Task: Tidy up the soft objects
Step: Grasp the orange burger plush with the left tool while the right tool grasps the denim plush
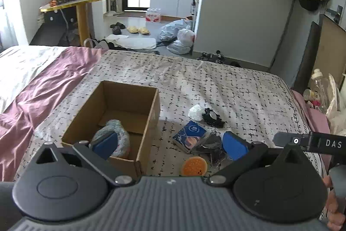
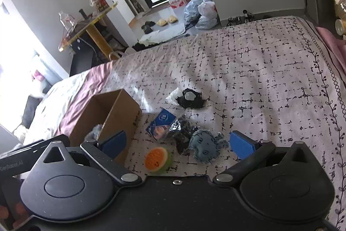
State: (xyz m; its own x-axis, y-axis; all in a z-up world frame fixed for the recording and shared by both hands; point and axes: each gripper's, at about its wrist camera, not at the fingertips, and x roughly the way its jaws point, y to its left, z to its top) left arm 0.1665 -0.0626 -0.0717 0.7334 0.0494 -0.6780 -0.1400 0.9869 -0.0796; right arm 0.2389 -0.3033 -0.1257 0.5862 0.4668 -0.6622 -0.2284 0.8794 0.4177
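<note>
An open cardboard box (image 1: 121, 101) stands on the patterned bedspread with a fluffy grey-blue soft toy (image 1: 117, 129) lying inside it. My left gripper (image 1: 169, 144) hangs open and empty over the box's near right corner, its left pad over the toy. To the right of the box lie an orange round plush (image 2: 156, 158), a blue plush fish (image 2: 205, 144), a blue packet (image 2: 161, 123), a dark crinkly packet (image 2: 183, 133) and a black scrunchie (image 2: 191, 99). My right gripper (image 2: 177, 144) stands open above the orange plush and the fish, touching neither.
A purple and white duvet (image 1: 43, 79) is bunched up left of the box. The bedspread (image 2: 259, 68) stretches away beyond the items. Bottles and bags crowd the bed's right edge (image 1: 322, 92). A person's hand (image 1: 334, 209) holds the right tool.
</note>
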